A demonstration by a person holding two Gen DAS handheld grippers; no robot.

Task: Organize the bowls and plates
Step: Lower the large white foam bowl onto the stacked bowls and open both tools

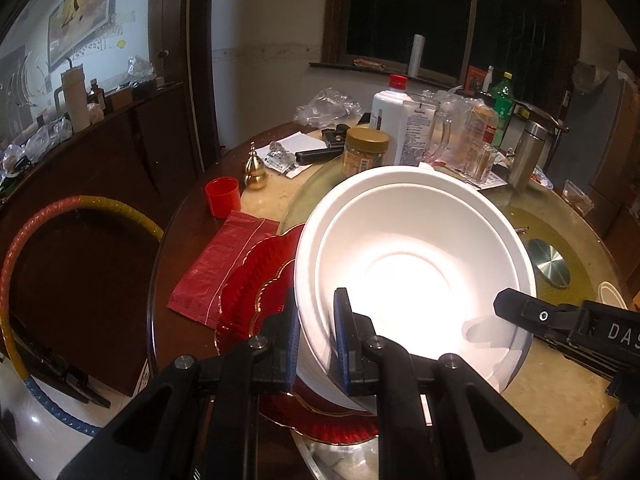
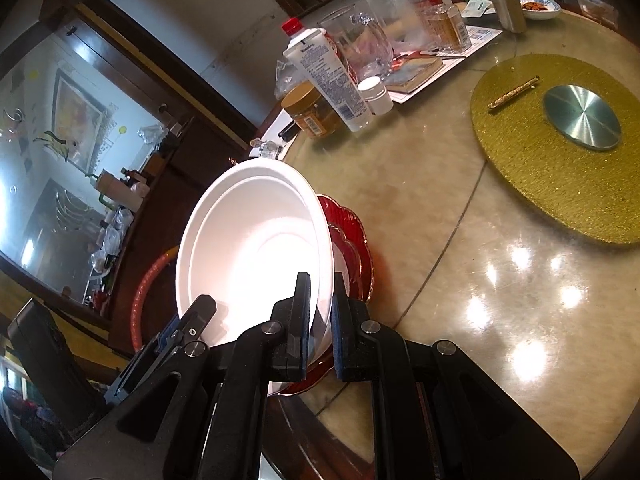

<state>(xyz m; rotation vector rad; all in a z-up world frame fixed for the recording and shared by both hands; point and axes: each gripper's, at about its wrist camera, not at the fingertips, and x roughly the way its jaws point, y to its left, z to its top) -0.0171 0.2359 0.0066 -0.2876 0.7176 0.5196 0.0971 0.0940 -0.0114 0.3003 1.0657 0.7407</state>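
Table: the round marble-look table (image 2: pixel 420 208) is carrying everything – its glossy top is throwing back bright lamp spots in the right wrist view.

Gold mat: a glittery gold mat (image 2: pixel 552 184) is lying well apart from the bowl, with a metal disc (image 2: pixel 582 116) sitting on it.

Red plate: a scalloped red plate (image 1: pixel 256 280) with a gold edge is resting on the table right under the bowl, peeking out on both sides.

White bowl: the white bowl (image 1: pixel 412 248) is hanging tilted above the red plate, its mouth facing the cameras. A second rim line is showing inside; whether that is a nested bowl, I cannot tell.

Left gripper: the left gripper (image 1: pixel 316 340) is clamping the bowl's near rim – one blue pad (image 1: pixel 294 344) is pressing the outer wall, the other is inside, with the jaws nearly together on the thin wall.

Right gripper: the right gripper (image 2: pixel 320 320) is pinching the opposite edge of the rim the same way, clenched tight, one finger inside and one outside.

Red pouch: a flat red pouch (image 1: pixel 218 268) is lying just beside the red plate.

Clutter: a white bottle (image 1: pixel 390 116) with a red cap, a jar (image 1: pixel 366 152) with a tan lid and a glass jug (image 2: pixel 360 40) are standing together at the far side.

Red cup: a small red cup (image 1: pixel 222 196) is standing near the table edge, next to a brass bell (image 1: pixel 255 168).
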